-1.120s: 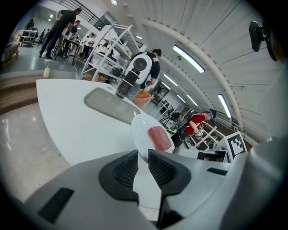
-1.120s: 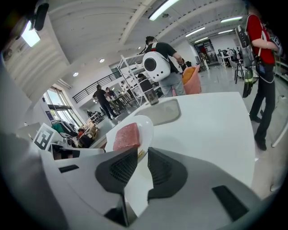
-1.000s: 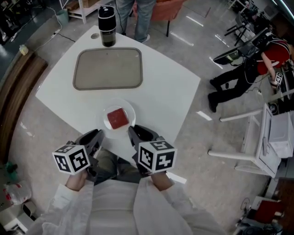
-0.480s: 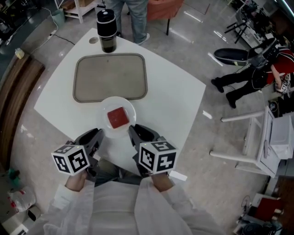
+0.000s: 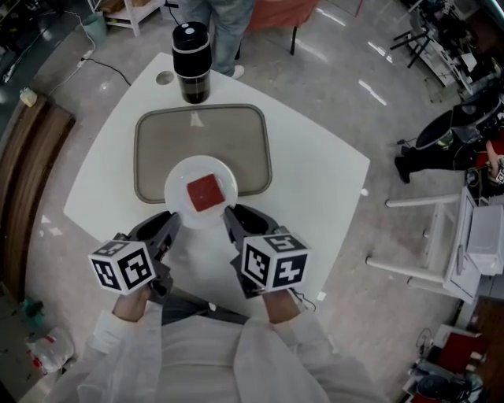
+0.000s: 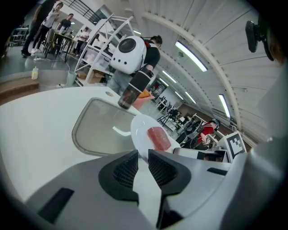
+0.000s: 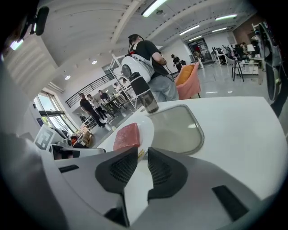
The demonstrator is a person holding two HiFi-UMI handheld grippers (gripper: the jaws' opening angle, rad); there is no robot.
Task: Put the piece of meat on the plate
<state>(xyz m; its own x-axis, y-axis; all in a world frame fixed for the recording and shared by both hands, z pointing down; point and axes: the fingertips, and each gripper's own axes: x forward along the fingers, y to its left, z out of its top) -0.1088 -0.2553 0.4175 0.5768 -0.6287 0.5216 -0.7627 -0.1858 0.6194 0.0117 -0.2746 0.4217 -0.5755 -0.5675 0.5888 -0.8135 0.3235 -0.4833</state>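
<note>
Seen from above, a person in white sleeves holds a two-jaw gripper in each hand over a white table (image 5: 315, 181). A round white plate (image 5: 177, 193) sits between the two tools, overlapping the near edge of a grey rectangular tray (image 5: 157, 149). Whether the plate rests on the tray or is held just off it cannot be told. The piece of meat (image 5: 205, 192), a flat red square slab, lies in the middle of the plate. The left gripper (image 5: 169, 223) is clamped on the plate's left rim and the right gripper (image 5: 230, 214) on its right rim. Each tool carries a cube with black-and-white square markers near the hand. In the left gripper view, the ribbed jaws of the left gripper (image 6: 143, 155) close on the thin white edge of the plate (image 6: 140, 130), with the meat (image 6: 158, 138) just beyond and the tray (image 6: 96, 130) behind. In the right gripper view, the right gripper (image 7: 142, 152) likewise pinches the plate (image 7: 146, 130), with the meat (image 7: 127, 136) close to the jaws and the tray (image 7: 177, 128) to the right. A tall black bottle (image 5: 192, 51) stands upright at the far side of the table, just past the tray. A person in jeans (image 5: 224, 24) stands beyond the bottle.
</note>
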